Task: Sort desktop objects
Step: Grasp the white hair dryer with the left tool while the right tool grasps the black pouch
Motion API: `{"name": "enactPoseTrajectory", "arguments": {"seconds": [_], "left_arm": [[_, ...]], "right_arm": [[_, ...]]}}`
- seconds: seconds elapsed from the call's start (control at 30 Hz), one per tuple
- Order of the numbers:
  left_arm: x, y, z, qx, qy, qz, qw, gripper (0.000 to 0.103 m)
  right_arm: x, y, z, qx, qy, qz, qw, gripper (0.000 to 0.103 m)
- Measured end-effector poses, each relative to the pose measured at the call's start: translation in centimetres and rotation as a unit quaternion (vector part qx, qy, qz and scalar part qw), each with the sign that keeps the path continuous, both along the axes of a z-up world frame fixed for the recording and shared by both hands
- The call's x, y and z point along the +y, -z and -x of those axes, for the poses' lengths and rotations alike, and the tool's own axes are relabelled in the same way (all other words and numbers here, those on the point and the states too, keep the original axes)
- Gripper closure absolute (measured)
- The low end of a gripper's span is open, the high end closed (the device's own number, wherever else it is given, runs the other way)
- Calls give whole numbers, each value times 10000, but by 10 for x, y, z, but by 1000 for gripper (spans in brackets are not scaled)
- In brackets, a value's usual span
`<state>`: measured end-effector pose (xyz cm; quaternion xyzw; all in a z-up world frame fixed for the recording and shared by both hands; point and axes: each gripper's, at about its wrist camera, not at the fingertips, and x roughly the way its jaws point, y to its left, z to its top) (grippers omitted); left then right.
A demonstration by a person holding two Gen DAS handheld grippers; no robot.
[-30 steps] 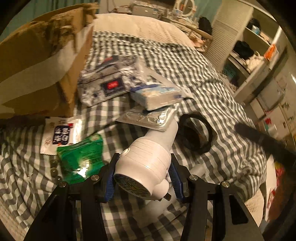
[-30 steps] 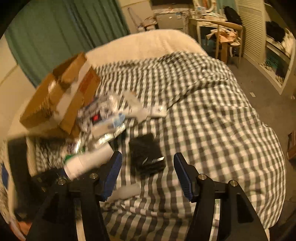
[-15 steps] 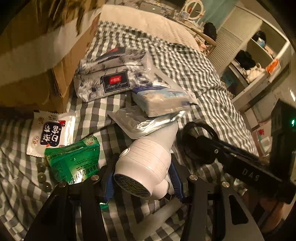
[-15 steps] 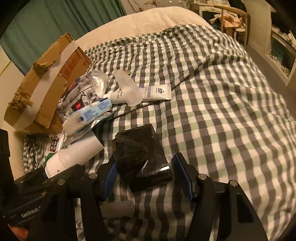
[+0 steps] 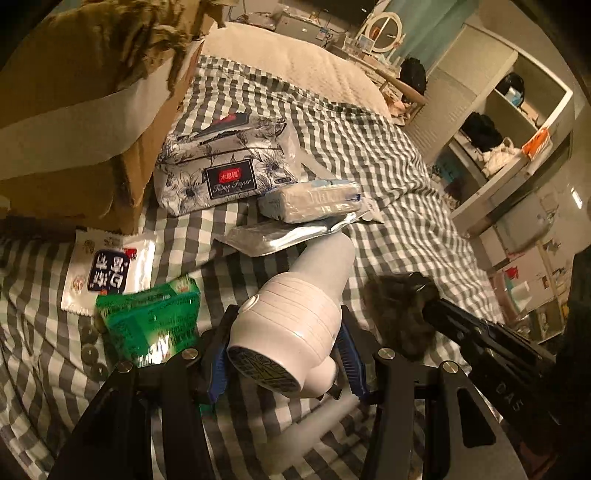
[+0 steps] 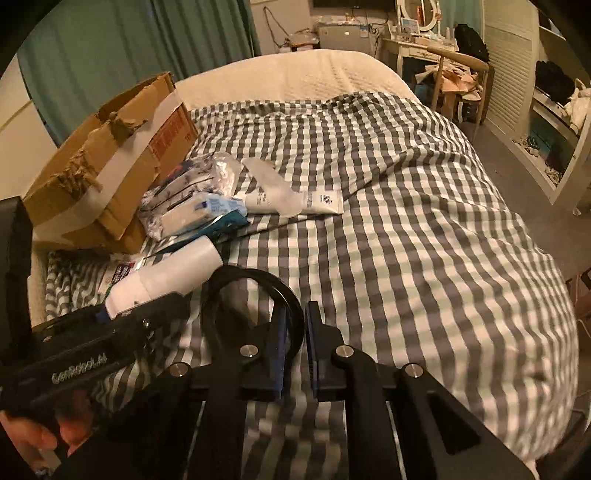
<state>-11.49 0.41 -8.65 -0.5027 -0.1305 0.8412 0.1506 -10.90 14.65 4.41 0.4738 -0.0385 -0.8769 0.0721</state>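
Both wrist views sit low, close over the checked bed (image 6: 424,229); both share the cardboard box (image 5: 74,122).

Beyond the head edge of the bed, teal curtains (image 6: 122,48) across the wall. Past the bed's far right corner, a cluttered dressing table (image 6: 413,40) with an oval mirror (image 6: 424,13), and a wooden chair (image 6: 458,81) piled with papers. Along the bed's right side, white louvered doors (image 6: 506,62) and open shelving (image 5: 517,122) stuffed with dark bags and clothes. Grey floor (image 6: 517,173) beside the bed.
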Motion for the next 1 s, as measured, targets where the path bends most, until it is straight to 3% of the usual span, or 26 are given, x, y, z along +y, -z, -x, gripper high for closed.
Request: {"name": "enactPoseTrajectory", "arguments": {"seconds": [0.13,0.33,0.4,0.47,0.67,0.8,1.0], "left_arm": [[4,-7,-9,59,79,134,9999,51],[8,-19,-21,304,169,310,9989,51],[7,-20,-22,275,136,305,9991,51],[6,-20,-21,235,83,297,9992,51],[3,-23,-22,322,-54,344,9989,51],[0,-25,-20,527,-270,492,9970,51],[-8,-21,-10,590,-553,513,9954,51]], "right_arm": [[-3,-9,-16,17,-31,-237,9997,100],[5,-19,-35,-28,144,-69,9999,99],[8,-22,-40,-1,182,94,9998,92],[8,-22,-42,4,204,137,9997,68],[8,-13,-37,-74,305,386,9988,65],[5,-1,-23,-209,385,722,9964,49],[-1,18,10,-357,444,838,9949,49]]}}
